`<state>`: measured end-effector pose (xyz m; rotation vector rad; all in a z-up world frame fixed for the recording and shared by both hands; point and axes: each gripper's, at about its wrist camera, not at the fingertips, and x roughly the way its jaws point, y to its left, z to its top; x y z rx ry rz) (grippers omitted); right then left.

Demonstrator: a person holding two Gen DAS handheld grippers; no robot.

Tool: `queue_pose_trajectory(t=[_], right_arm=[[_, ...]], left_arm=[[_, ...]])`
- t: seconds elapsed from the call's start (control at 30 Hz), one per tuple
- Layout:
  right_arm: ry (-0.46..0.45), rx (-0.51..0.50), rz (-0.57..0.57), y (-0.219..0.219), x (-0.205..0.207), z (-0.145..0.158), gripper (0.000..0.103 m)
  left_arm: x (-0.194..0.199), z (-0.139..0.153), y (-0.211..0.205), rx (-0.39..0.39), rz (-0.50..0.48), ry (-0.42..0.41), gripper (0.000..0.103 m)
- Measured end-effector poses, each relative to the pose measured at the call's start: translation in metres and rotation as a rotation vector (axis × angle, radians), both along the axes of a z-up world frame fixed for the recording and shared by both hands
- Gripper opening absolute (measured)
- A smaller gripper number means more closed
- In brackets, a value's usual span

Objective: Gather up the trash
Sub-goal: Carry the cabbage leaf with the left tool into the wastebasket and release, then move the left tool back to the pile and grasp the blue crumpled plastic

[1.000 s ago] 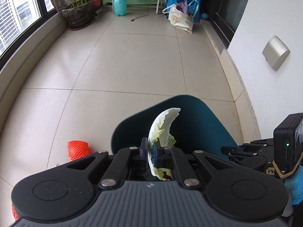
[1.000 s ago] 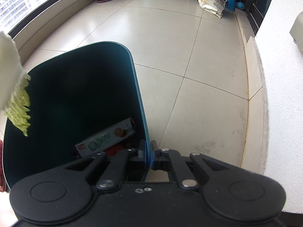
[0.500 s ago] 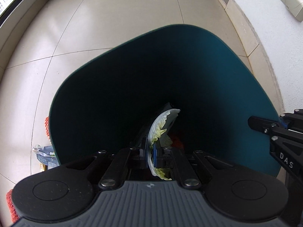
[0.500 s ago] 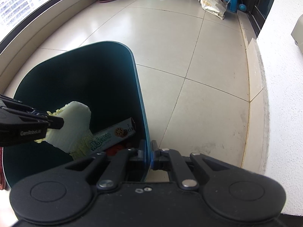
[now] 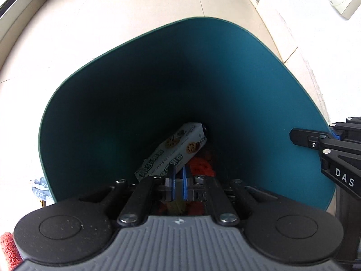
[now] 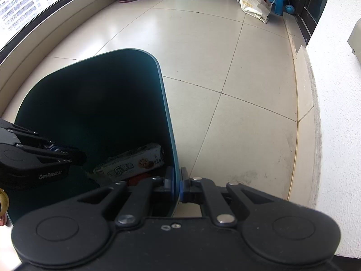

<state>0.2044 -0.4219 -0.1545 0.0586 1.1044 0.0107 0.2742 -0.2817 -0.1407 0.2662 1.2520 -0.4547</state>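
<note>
Holding the teal bin wall clamped in our right gripper steadies it; our left gripper, fingers together, hangs inside above the biscuit box at 12 o'clock.

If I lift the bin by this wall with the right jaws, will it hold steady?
The bin wall looks thin, so it may flex in the right gripper. Holding only a biscuit box and little else visible, it is probably light. Gripped at one side, it will likely tilt.
</note>
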Motion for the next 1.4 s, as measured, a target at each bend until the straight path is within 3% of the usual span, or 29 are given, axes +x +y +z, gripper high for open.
queue_pose_trajectory(t=[0.23, 0.47, 0.67, 0.8, 1.07, 1.23, 1.4], right_arm=[[0.001, -0.001, -0.002, 0.001, 0.000, -0.001, 0.004], [0.000, -0.002, 0.001, 0.001, 0.000, -0.002, 0.004], [0.001, 0.002, -0.004, 0.001, 0.001, -0.002, 0.004], [0.001, 0.008, -0.003, -0.001, 0.000, -0.002, 0.004], [0.013, -0.028, 0.011, 0.005, 0.002, -0.002, 0.007], [0.025, -0.028, 0.005, 0.008, 0.003, -0.004, 0.007], [0.037, -0.052, 0.014, 0.012, 0.004, -0.005, 0.006]], left_arm=[[-0.003, 0.017, 0.014, -0.056, 0.017, -0.030, 0.012], [-0.016, 0.037, 0.031, -0.094, 0.029, -0.101, 0.059], [-0.036, 0.066, 0.058, -0.140, 0.070, -0.126, 0.059], [-0.051, 0.089, 0.086, -0.186, 0.113, -0.154, 0.068], [-0.058, 0.107, 0.152, -0.239, 0.214, -0.184, 0.068], [-0.054, 0.100, 0.196, -0.160, 0.282, -0.208, 0.068], [-0.038, 0.070, 0.243, -0.124, 0.327, -0.174, 0.071]])
